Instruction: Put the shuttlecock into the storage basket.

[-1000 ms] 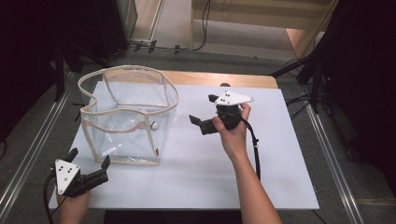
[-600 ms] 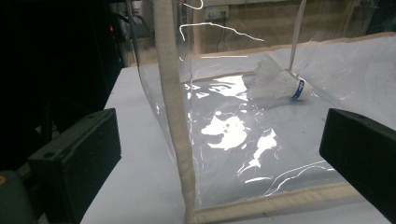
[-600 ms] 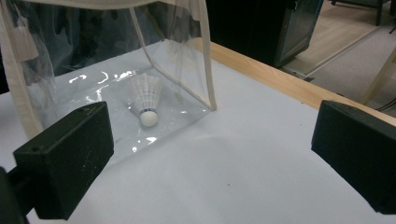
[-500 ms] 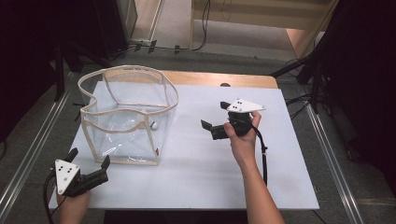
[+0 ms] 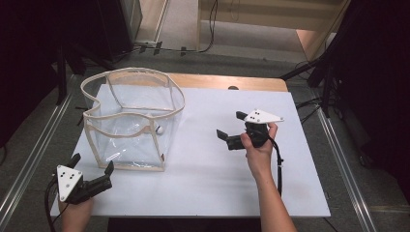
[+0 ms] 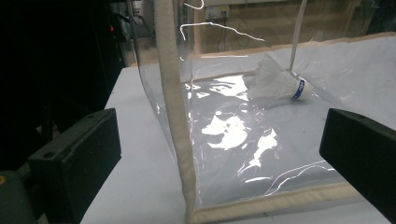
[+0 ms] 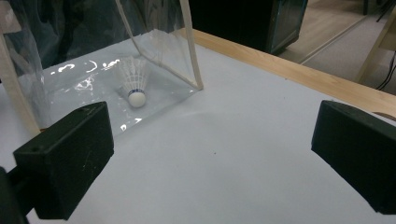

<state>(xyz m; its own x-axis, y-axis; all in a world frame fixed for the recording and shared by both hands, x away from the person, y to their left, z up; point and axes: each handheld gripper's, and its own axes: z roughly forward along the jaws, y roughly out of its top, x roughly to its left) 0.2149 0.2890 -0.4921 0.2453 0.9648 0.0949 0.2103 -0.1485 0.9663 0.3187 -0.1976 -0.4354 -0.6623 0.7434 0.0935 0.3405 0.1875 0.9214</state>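
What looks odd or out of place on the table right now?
Little stands out. The clear bag stands upright, but its rim sags unevenly. The shuttlecock lies on its side inside it. Both grippers, left and right, are open and hold nothing. No spill or damage shows.

From above, the shuttlecock (image 5: 158, 129) inside my clear bag (image 5: 130, 121) is a tiny white speck; the frame's bottom edge crops my left hand (image 5: 75, 212).

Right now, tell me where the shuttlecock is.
The shuttlecock lies inside the clear bag, on its floor near the right wall, at the table's left.
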